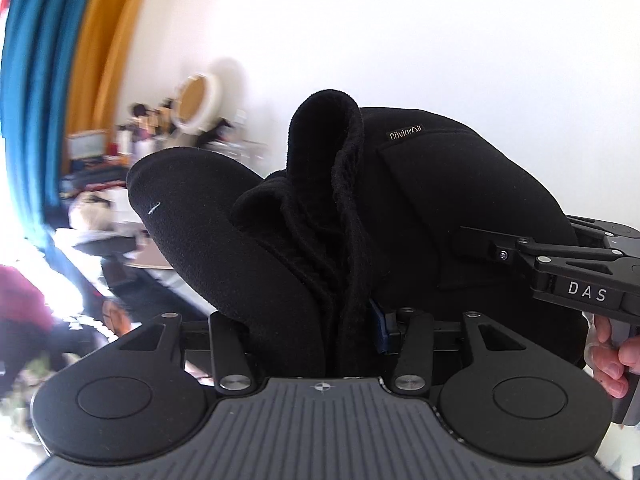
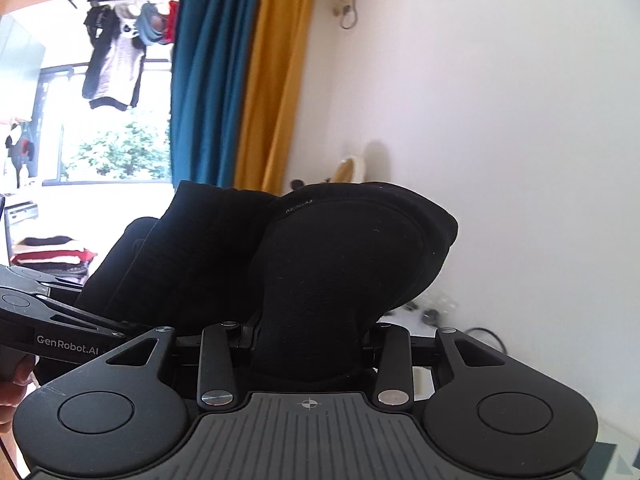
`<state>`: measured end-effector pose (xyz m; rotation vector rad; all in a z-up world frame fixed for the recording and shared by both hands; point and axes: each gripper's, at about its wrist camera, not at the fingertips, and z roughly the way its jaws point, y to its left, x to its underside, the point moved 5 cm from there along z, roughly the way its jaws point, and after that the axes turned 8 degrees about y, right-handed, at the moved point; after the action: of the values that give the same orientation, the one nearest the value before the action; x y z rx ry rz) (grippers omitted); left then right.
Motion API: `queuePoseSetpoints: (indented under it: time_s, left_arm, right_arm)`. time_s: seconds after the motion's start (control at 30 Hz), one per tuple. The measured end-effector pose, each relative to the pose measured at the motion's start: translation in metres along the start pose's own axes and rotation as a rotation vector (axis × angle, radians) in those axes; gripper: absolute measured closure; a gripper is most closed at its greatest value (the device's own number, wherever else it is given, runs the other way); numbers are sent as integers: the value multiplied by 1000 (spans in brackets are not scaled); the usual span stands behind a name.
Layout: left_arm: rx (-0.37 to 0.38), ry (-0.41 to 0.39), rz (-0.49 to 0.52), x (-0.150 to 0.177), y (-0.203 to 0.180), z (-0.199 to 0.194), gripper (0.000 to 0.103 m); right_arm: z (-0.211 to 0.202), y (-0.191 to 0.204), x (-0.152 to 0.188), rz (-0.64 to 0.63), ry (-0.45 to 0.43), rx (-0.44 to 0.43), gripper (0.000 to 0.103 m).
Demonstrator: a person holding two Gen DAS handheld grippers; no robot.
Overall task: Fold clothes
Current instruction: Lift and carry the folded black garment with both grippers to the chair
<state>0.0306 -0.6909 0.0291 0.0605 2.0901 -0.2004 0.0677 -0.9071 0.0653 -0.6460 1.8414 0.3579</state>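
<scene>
Both claws pinch the black garment (image 1: 420, 208), held up in the air against the white wall (image 1: 440, 40). The left claw (image 1: 352, 332) grips bunched folds, the right claw (image 2: 308, 344) another part just beside it; the cloth probably hangs below, unseen.

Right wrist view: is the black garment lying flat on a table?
No. The black garment is bunched and raised in front of the wall and curtains, gripped by the right gripper, with no table under it.
</scene>
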Motion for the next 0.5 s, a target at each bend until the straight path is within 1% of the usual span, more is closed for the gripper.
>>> queuePoseSetpoints:
  time_s: [0.07, 0.17, 0.33, 0.4, 0.5]
  left_arm:
    - [-48, -22, -18, 3, 36, -27, 55]
    - [-141, -51, -46, 1, 83, -66, 55]
    - [-295, -84, -114, 14, 167, -131, 55]
    - [-354, -88, -150, 19, 195, -148, 55]
    - [-437, -78, -194, 26, 239, -165, 55]
  right_arm:
    - [5, 46, -14, -30, -19, -47, 68]
    - [17, 113, -32, -67, -49, -130, 68]
    - [36, 216, -61, -127, -89, -280, 68]
    - [44, 255, -73, -151, -99, -342, 68]
    - [71, 315, -89, -172, -96, -436, 68]
